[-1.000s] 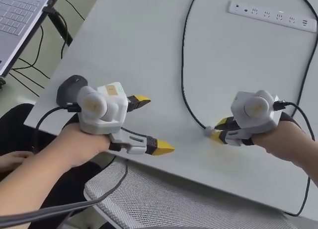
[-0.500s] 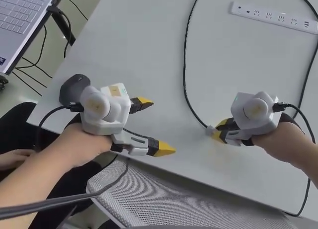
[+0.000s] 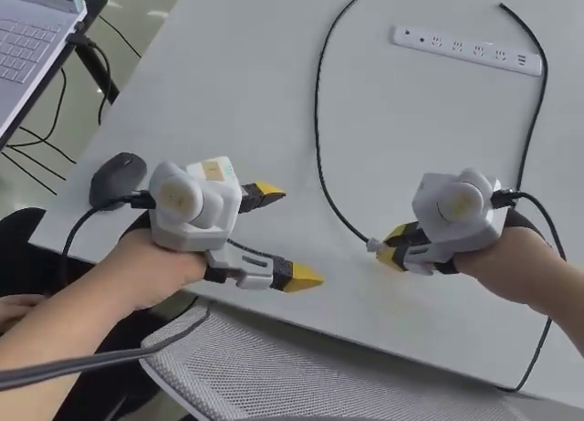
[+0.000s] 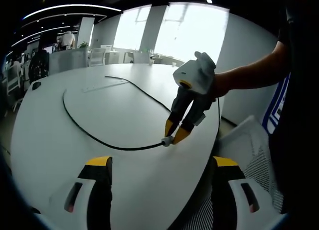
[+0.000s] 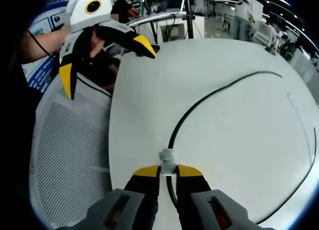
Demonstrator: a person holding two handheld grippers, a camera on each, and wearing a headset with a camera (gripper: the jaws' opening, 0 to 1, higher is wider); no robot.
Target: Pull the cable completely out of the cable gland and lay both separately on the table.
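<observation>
Right gripper (image 3: 390, 245) jaws are clamped on the white cable gland (image 5: 167, 160), at the table (image 3: 228, 74) surface near its front edge, with the black cable (image 3: 318, 138) threaded through; left gripper (image 3: 287, 235) jaws spread wide, holding nothing

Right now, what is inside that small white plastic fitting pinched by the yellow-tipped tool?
A thin black cable runs through the small white plastic fitting, held in the right tool. Its bore and the cable's stretch within are hidden.

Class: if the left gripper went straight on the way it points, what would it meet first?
Probably the cable gland, held at the tips of the right gripper. Depth is hard to judge in this view.
</observation>
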